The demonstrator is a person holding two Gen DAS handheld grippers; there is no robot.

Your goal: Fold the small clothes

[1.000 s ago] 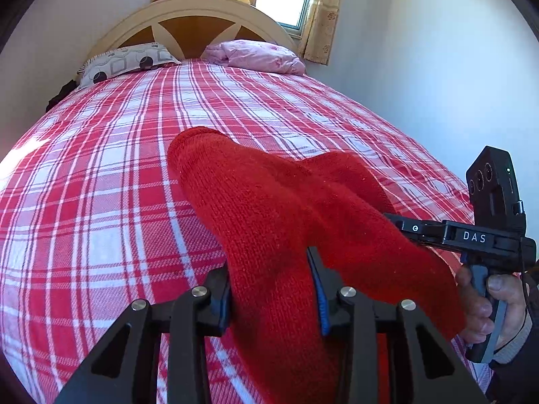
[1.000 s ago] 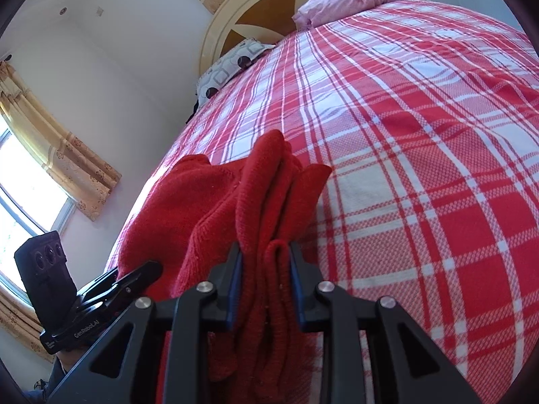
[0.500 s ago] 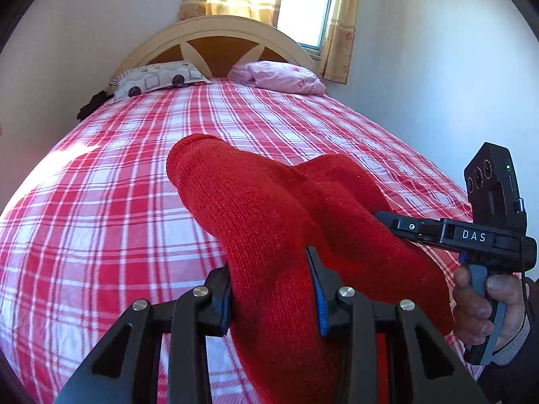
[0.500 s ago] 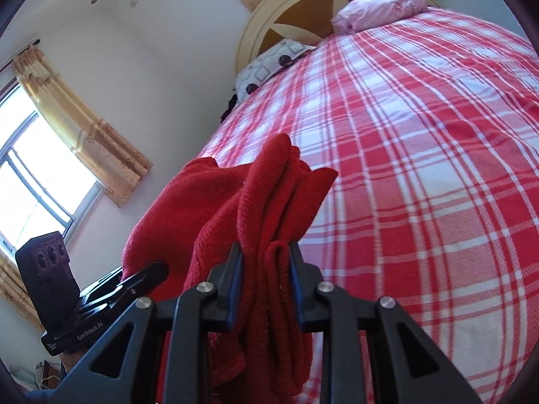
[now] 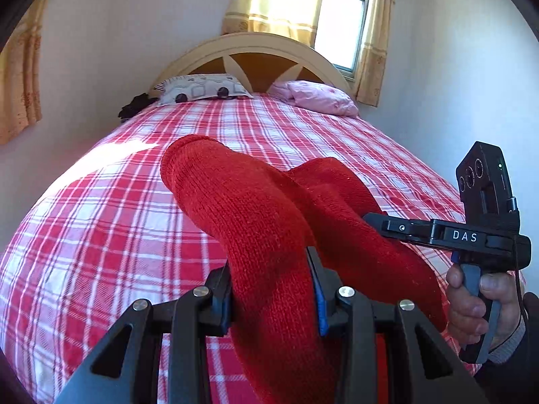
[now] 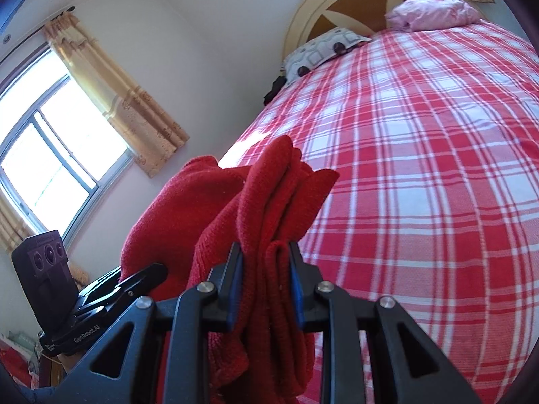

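Bedroom, white walls; bed (image 5: 101,235) covered with a red-and-white plaid spread, cream arched headboard (image 5: 249,47) at the far end. Patterned grey pillow (image 5: 202,89) and pink pillow (image 5: 313,97) lie side by side against the headboard. Small dark item (image 5: 134,107) at the bed's far left edge, not identifiable. Yellow curtains (image 5: 269,0) frame a bright window (image 5: 340,23) behind the headboard; a second curtained window (image 6: 50,155) shows in the right wrist view.

Red knit garment (image 5: 256,232) is held up off the bed, spanning between both claws, above the near part of the spread.

Left claw (image 5: 273,289): jaws partly closed, blue pads pressed on a thick bunched fold of the garment. Fabric rises ahead of the jaws and hangs down below them.

Right claw (image 6: 266,286): jaws narrower, clamped on several gathered layers of the same garment (image 6: 269,202); folds stick up ahead of the pads, loose fabric hangs below.

Left wrist view also shows the right claw's body at the right, its handle gripped by the person's right hand (image 5: 478,303), dark sleeve at the frame edge. Right wrist view shows the left tool at lower left.
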